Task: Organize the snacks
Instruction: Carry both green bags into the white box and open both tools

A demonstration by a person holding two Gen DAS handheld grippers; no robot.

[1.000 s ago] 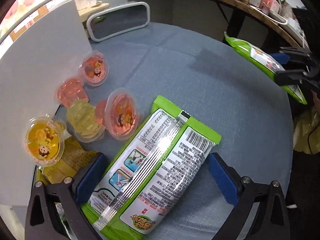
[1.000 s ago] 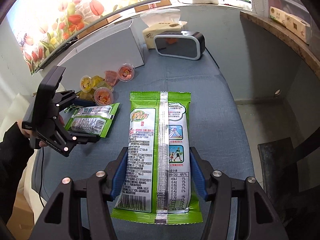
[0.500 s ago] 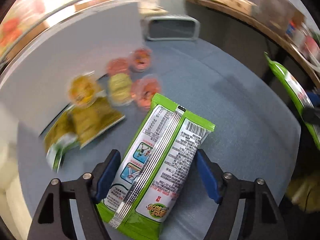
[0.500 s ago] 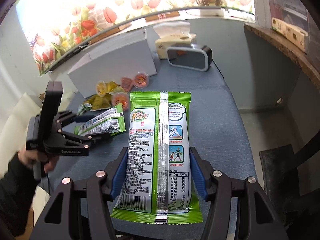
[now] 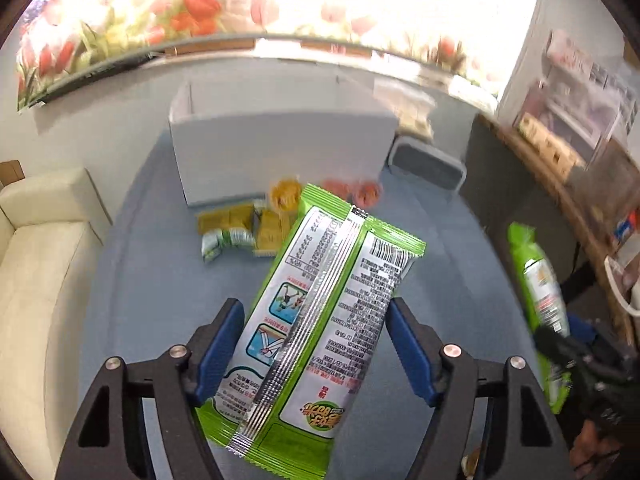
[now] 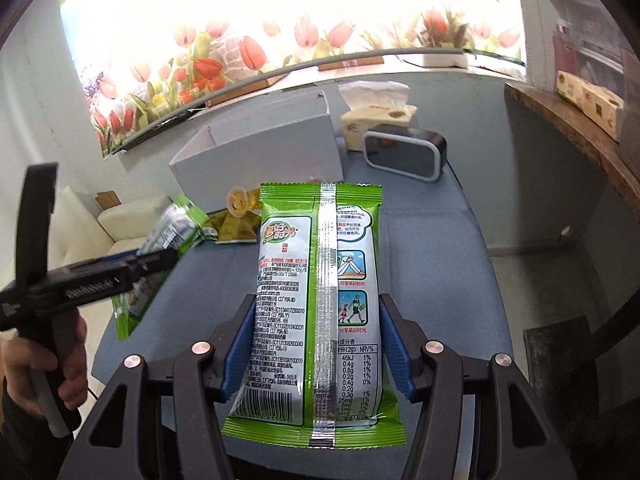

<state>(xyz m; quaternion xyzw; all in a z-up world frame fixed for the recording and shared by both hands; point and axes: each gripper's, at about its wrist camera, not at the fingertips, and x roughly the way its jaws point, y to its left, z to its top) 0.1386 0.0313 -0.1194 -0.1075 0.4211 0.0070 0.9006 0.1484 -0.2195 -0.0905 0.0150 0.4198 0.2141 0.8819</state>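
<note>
My left gripper [image 5: 314, 312] has a green snack packet [image 5: 332, 264] between its blue pads, which press on its sides while the jaws are still closing. The packet hangs tilted above the blue table [image 5: 440, 248]. My right gripper [image 6: 318, 308] is shut on a second green snack packet [image 6: 316, 248], held lengthwise in the air. Beyond both stands an open white box [image 5: 280, 152]. In front of it lie jelly cups [image 5: 285, 194] and small yellow-green packets [image 5: 240, 224]. The right wrist view shows the left gripper [image 6: 160, 258] side-on at the left with its packet [image 6: 172, 224].
A black clock [image 6: 404, 150] and a tissue box [image 6: 376, 120] stand right of the white box. A cream sofa [image 5: 40, 240] borders the table's left side. A wooden shelf [image 6: 580, 128] runs along the right. A hand [image 6: 40, 360] grips the left tool's handle.
The left jaws closed onto the packet that lay on the table, then lifted it and rolled upright toward the white box. The right gripper rose slightly with its packet.
</note>
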